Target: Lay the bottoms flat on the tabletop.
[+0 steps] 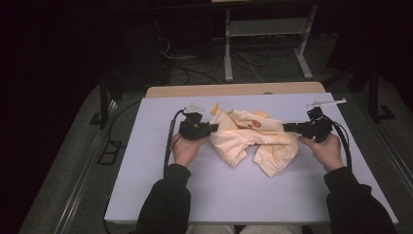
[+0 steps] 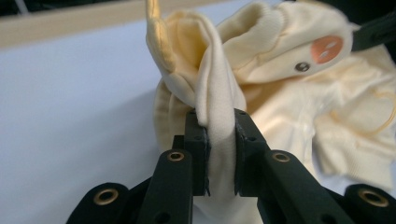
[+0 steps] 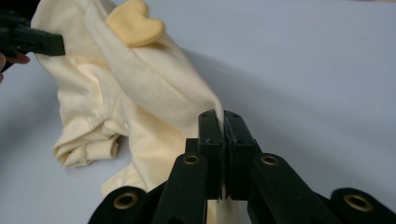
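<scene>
- Pinching a thick fold of the yellow garment [image 2: 219, 121] in my left gripper [image 2: 219, 154].
- My right gripper [image 3: 223, 140] clamps its opposite edge.
- Garment lies bunched between them; spreading looks barely begun.

Soft matt cream knit garment [image 1: 253, 139], ribbed cuffs; smooth matt white table [image 1: 234, 190], pale wood edge

Dim lab, white table [image 1: 234, 190], floor cables [image 1: 195, 68], metal stand [image 1: 265, 36]

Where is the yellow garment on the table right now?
In the high view, the yellow garment lies crumpled at the middle of the white table, stretched between the left gripper and the right gripper, each pinching an edge.
</scene>
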Tool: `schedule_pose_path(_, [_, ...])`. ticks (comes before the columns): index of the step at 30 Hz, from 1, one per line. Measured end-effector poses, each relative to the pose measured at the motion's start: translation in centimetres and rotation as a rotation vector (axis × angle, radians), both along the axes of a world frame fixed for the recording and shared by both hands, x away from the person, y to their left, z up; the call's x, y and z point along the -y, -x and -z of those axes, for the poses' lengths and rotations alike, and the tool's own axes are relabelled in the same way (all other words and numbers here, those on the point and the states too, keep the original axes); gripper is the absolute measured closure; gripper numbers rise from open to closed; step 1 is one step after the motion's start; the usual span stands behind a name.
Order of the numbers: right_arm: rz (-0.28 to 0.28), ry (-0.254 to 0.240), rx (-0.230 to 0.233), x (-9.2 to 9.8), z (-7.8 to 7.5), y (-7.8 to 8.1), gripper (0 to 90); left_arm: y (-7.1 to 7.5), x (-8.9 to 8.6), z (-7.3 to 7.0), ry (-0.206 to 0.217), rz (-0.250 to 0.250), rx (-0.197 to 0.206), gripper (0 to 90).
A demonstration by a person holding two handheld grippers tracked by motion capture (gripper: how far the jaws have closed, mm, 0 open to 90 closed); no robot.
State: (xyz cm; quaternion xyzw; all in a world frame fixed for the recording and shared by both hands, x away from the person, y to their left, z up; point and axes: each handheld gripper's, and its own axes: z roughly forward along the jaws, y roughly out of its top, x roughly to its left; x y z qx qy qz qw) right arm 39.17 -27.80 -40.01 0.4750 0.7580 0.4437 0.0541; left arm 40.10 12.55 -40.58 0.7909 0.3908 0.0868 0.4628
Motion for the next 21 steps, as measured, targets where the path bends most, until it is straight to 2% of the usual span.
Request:
schedule_pose_path(4, [0.012, -0.002, -0.036, -0.1, 1.0, -0.1, 85.4, 0.8, -1.6, 1.8, 0.056, -0.010, -0.037, 77.4])
schedule_pose_path(8, [0.020, -0.002, -0.078, -0.1, 1.9, 0.1, 85.4, 1.5, -2.1, 2.0, 0.072, 0.000, -0.058, 79.7])
schedule_pose_path(11, [0.020, 0.003, -0.083, -0.2, 1.8, 0.7, 85.4, 2.3, -1.8, 1.6, 0.051, 0.020, -0.036, 80.2])
schedule_pose_path(15, [0.017, 0.003, -0.095, -0.2, 1.7, 1.8, 85.4, 3.5, -1.7, 1.3, 0.036, 0.054, -0.038, 80.6])
schedule_pose_path(19, [0.011, -0.045, -0.105, -0.1, 1.7, 3.2, 85.2, 5.1, -2.2, 1.0, 0.022, 0.078, -0.029, 80.6])
schedule_pose_path(21, [0.002, -0.041, -0.112, -0.4, 1.9, 3.8, 85.2, 5.7, -2.5, 1.1, 0.011, 0.093, -0.033, 80.6])
